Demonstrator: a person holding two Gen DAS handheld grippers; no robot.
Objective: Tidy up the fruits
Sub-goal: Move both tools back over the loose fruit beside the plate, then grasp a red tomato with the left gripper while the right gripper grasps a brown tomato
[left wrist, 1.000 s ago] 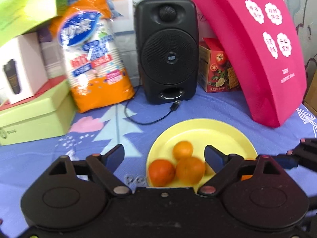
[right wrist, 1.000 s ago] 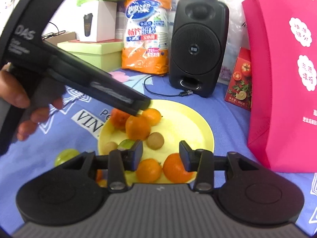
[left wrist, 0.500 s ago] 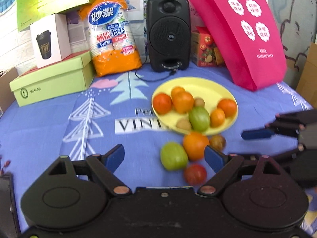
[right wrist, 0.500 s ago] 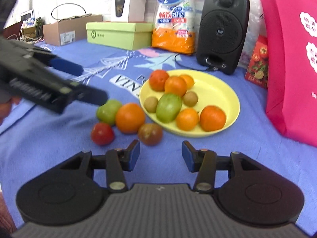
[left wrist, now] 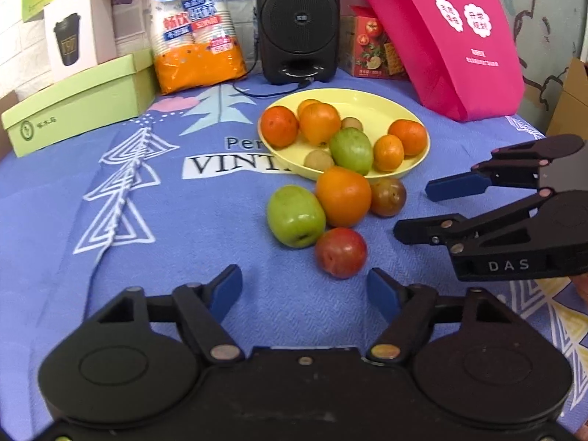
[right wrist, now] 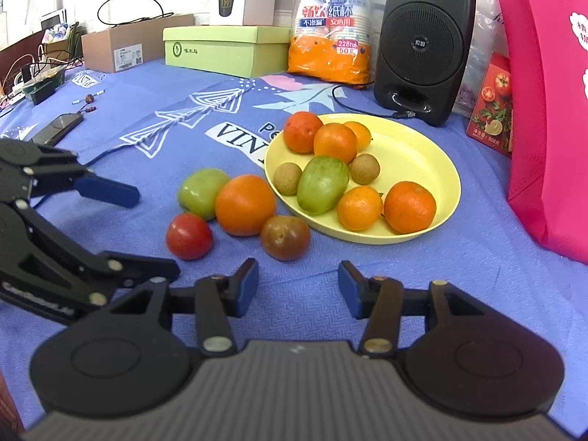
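Hovering above a blue patterned tablecloth (left wrist: 191, 220), the left gripper (left wrist: 305, 290) and the right gripper (right wrist: 297, 286) both stand with jaws spread wide and nothing between them. Ahead of them, four loose fruits cluster on the cloth, just beside the near rim of a yellow plate (right wrist: 422, 147): a green fruit (left wrist: 296, 216), a large orange (left wrist: 343, 196), a red tomato (left wrist: 341, 252) and a brownish tomato (left wrist: 387, 196). On the plate lie several oranges, another green fruit (right wrist: 322, 183) and small brown fruits. Behind stand a black speaker (left wrist: 298, 22), a pink bag (left wrist: 441, 36) and a green box (left wrist: 79, 106).
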